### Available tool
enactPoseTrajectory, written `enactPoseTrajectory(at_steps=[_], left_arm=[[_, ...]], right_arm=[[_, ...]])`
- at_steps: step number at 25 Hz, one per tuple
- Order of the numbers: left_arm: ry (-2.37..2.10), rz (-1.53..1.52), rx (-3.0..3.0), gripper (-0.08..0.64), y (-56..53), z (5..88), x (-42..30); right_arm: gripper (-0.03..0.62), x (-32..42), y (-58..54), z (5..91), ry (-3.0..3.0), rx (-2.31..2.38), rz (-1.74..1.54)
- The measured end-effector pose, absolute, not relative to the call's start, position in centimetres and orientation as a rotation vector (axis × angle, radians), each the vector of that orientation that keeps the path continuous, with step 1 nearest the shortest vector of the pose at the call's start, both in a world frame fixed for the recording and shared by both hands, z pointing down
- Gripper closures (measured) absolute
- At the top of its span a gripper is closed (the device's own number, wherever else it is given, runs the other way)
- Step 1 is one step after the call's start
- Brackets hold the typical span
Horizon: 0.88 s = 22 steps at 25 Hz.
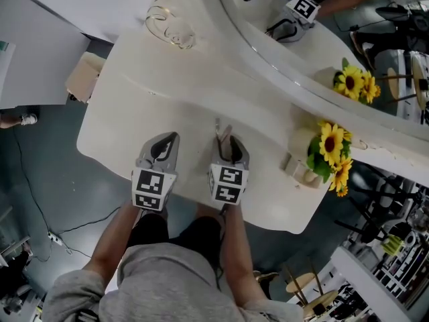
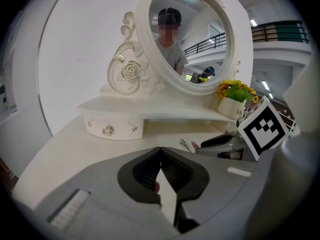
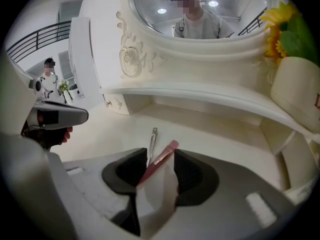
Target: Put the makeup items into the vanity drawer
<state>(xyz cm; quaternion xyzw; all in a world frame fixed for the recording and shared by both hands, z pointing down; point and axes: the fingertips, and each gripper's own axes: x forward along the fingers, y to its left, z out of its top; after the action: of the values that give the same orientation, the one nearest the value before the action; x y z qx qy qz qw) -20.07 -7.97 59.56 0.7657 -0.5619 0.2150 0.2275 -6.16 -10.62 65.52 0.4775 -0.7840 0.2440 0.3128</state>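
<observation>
On the white vanity top [image 1: 134, 106] lie a thin pink makeup stick [image 3: 165, 154] and metal tweezers [image 3: 152, 143], side by side. My right gripper [image 3: 160, 153] is low over them and open. The pink stick [image 1: 224, 134] runs between its jaws along the left one, and the tweezers [image 1: 217, 126] lie just to the left. My left gripper [image 2: 160, 151] hovers beside it near the front edge, its jaw tips together with nothing between them. The small drawer [image 2: 114, 130] with a rose knob sits shut under the shelf at the back left.
A white pot of sunflowers [image 1: 315, 163] stands at the right end of the shelf. The oval mirror [image 1: 322, 39] with its scroll frame rises behind. The vanity's front edge runs just under both grippers, and the grey floor lies to the left.
</observation>
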Motion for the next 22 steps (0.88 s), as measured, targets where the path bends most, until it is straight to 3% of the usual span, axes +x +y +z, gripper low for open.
enactPoseTrajectory(at_steps=[2, 9, 22], left_arm=[[-1.548, 0.591, 2.109, 0.549, -8.0, 59.6, -20.2], [-1.549, 0.588, 2.108, 0.549, -7.8, 59.6, -20.2], [-1.529, 0.581, 2.178, 0.549, -8.1, 57.3, -18.8]], right_arm=[[0.421, -6.2, -10.5, 65.7, -2.054, 1.244, 0.649], [0.538, -5.6, -10.2, 65.9, -2.014, 1.261, 0.638], [0.541, -4.6, -9.8, 63.1, -2.06, 1.326, 0.647]])
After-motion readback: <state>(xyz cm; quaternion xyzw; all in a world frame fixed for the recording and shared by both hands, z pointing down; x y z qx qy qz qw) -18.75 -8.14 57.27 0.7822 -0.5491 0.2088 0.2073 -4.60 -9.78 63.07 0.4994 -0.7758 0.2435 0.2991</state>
